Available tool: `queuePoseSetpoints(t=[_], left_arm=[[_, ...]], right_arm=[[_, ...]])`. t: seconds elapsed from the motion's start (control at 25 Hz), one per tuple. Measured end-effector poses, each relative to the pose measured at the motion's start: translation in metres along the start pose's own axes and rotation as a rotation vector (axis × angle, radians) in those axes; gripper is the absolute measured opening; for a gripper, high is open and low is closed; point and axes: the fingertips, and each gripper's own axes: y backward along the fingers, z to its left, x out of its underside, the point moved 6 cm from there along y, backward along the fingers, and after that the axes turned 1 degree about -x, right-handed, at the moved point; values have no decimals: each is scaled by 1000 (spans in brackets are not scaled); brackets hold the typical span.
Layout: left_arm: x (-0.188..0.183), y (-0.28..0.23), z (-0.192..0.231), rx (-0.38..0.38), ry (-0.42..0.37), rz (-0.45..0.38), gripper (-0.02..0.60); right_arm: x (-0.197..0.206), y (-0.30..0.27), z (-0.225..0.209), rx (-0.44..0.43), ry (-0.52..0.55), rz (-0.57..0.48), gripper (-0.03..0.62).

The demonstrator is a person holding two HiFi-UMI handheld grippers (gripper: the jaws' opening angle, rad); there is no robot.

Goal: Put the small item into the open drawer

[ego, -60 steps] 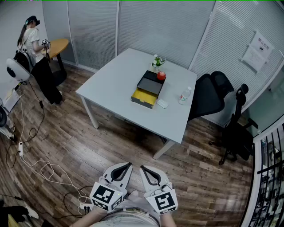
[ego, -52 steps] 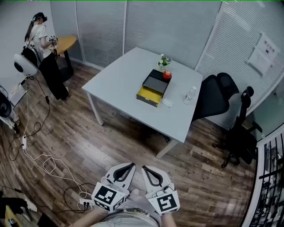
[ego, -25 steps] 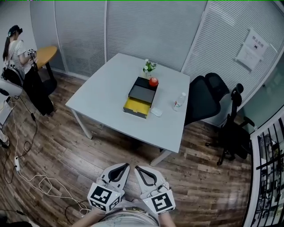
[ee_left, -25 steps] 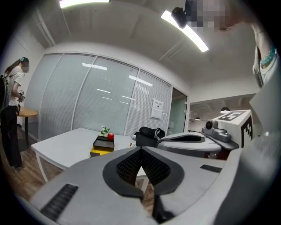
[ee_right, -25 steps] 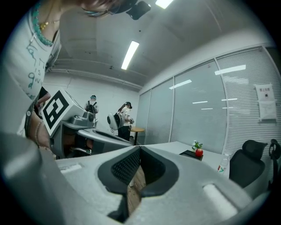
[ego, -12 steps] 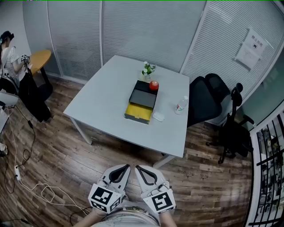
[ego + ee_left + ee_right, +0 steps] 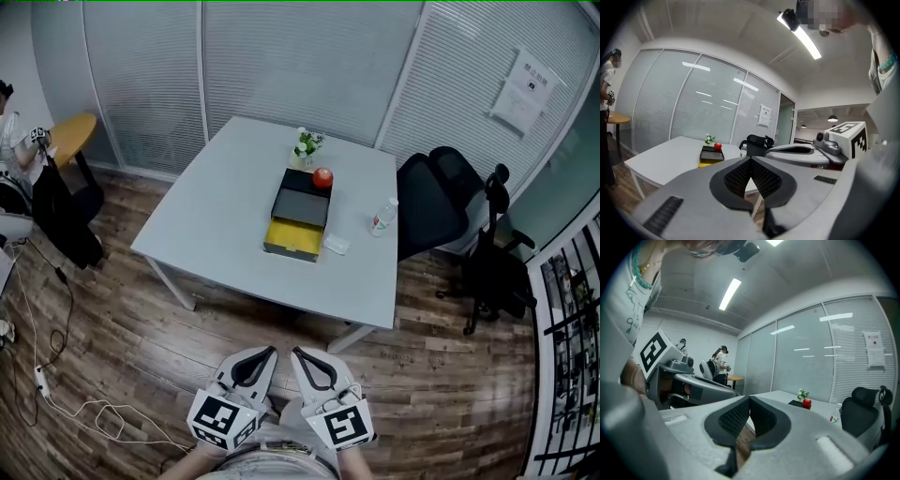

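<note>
Standing short of desk (image 7: 234,216), fingers of left gripper (image 7: 267,352) and right gripper (image 7: 298,354) closed, empty; next calling for reaching small item (image 7: 337,245) right of drawer (image 7: 293,238).

Yellow drawer (image 7: 293,238); red apple (image 7: 322,177); white table (image 7: 225,225); black chair (image 7: 436,192); brown wood-grain floor (image 7: 122,328).

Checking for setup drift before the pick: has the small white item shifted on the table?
No. The small white item still lies just right of the open yellow drawer, near the table front edge. Only the head camera's framing has changed.
</note>
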Motion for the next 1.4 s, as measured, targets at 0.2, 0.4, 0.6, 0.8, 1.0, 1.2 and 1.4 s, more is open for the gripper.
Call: queuePoseSetpoints(t=[0.2,0.4,0.6,0.8,1.0,1.2,1.4], left_arm=[[0,-4,6,8,13,12,-3],[2,-10,12,6,23,16,-3],[-5,-29,26,-3,21,15,-3],[-11,-52,45,-12,18,14,-3],[-31,-86,67,-16,-1,4,-3],[-45,-114,87,-20,-2,4,-3],[-52,-139,101,-27,8,15,-3]], right_arm=[[3,-7,-3,4,-19,24,3],[7,-17,-8,-11,-26,29,3],[3,-37,-25,-25,-24,20,3],[1,-63,-45,-36,-19,8,3],[-9,-94,-77,-47,-8,-4,3],[-16,-123,-101,-66,2,-5,3],[-19,-142,-123,-79,0,2,3]])
